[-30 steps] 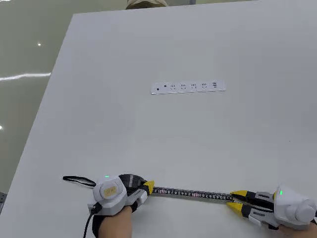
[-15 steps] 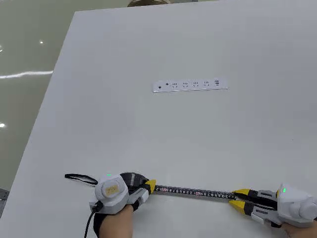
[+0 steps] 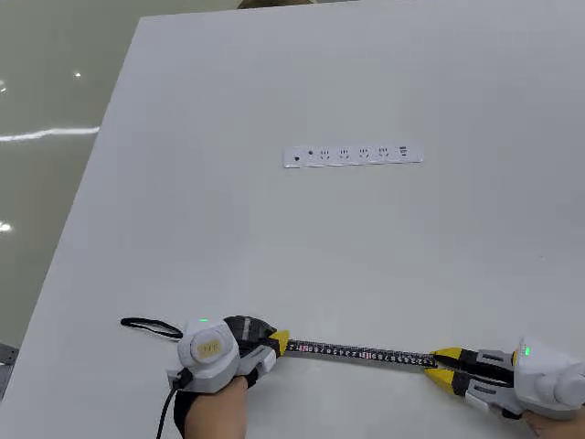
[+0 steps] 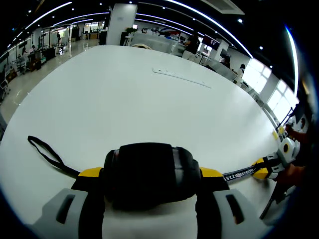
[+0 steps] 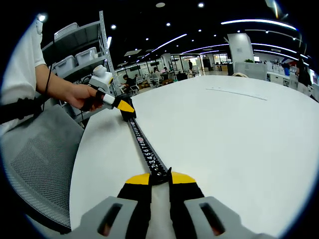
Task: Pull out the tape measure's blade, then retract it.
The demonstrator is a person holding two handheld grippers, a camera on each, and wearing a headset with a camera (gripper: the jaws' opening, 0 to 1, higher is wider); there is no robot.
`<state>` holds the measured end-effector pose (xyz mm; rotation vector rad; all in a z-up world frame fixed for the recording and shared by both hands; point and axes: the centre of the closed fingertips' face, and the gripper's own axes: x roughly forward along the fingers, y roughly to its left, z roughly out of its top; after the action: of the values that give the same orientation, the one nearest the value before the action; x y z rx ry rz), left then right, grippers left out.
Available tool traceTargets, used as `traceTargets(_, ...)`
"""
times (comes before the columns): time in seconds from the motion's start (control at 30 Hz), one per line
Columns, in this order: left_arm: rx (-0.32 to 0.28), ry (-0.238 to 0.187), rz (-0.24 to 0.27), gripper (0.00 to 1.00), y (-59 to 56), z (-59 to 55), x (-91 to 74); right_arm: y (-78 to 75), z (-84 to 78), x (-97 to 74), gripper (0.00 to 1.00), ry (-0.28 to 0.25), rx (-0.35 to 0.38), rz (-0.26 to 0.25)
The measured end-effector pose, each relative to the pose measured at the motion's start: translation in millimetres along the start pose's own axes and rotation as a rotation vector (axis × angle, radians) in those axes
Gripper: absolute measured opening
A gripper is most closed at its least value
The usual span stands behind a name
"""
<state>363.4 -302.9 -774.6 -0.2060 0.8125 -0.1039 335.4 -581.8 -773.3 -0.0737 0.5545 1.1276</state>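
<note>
The black tape measure case (image 4: 149, 172) sits between the yellow-tipped jaws of my left gripper (image 3: 271, 344), which is shut on it at the table's near left. Its wrist strap (image 3: 146, 326) trails to the left. The dark numbered blade (image 3: 356, 354) runs flat along the table to the right. My right gripper (image 3: 442, 364) is shut on the blade's end (image 5: 159, 174). In the right gripper view the blade (image 5: 144, 147) stretches away to the left gripper (image 5: 119, 105) and the hand holding it.
A white power strip (image 3: 353, 155) lies on the white table (image 3: 320, 247) further back, near the middle. The table's left edge drops to a glossy floor (image 3: 46, 137). A grey mesh chair (image 5: 35, 164) stands by the near edge.
The right gripper has drawn slightly further right with the blade's end, so a little more blade is out. The left gripper and the case have stayed put.
</note>
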Motion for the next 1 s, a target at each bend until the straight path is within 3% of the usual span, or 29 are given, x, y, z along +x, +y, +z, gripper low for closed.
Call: traceTargets(1.0,-0.001,-0.001,0.009,0.72,0.2,-0.4,-0.3,-2.6,0.3,1.0,0.12,-0.001,-0.014,-0.013)
